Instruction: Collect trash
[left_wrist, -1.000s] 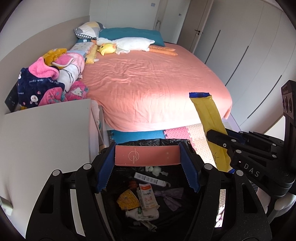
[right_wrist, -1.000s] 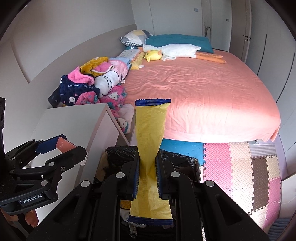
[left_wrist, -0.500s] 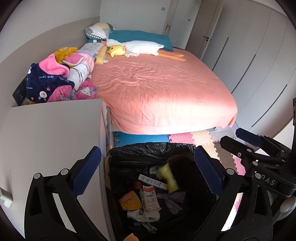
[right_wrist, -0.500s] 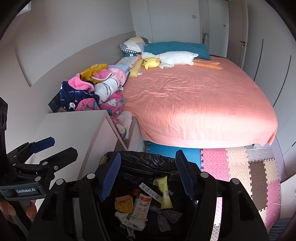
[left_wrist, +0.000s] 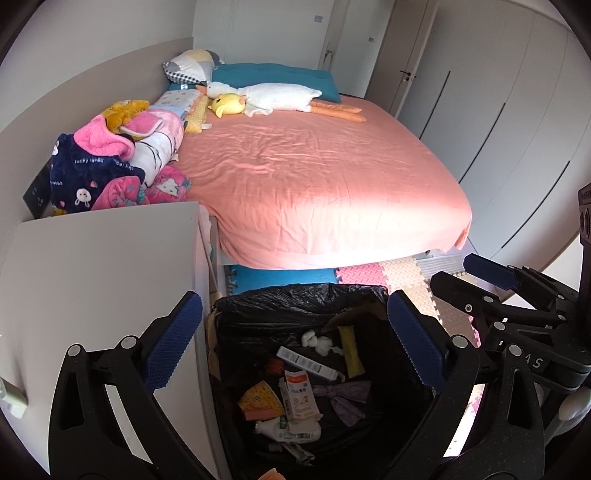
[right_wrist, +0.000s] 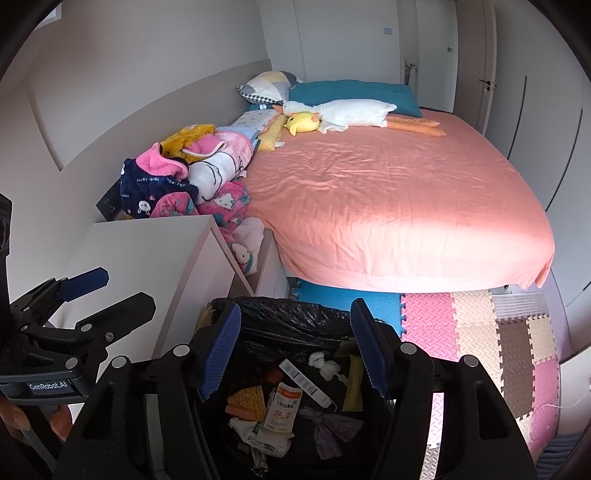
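Both grippers are hanging right over the bin (left_wrist: 295, 299), left gripper (left_wrist: 293, 343) and right gripper (right_wrist: 295, 350) each spread wide with nothing between the fingers. Trash is down in the black bag: yellow wrapper (left_wrist: 349, 349), a carton (right_wrist: 280, 410), cotton balls (left_wrist: 317, 339), a purple bow (right_wrist: 328, 424). Looks like the drop-off step is done, so next up is hunting for more litter. Trouble is, the white cabinet (left_wrist: 99, 266) beside the bin and the pink bed (right_wrist: 399, 206) further back show no obvious trash, so maybe it's finished.

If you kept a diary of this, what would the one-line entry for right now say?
left gripper: open, empty | right gripper: open, empty | yellow wrapper: in trash bin | both grippers above bin
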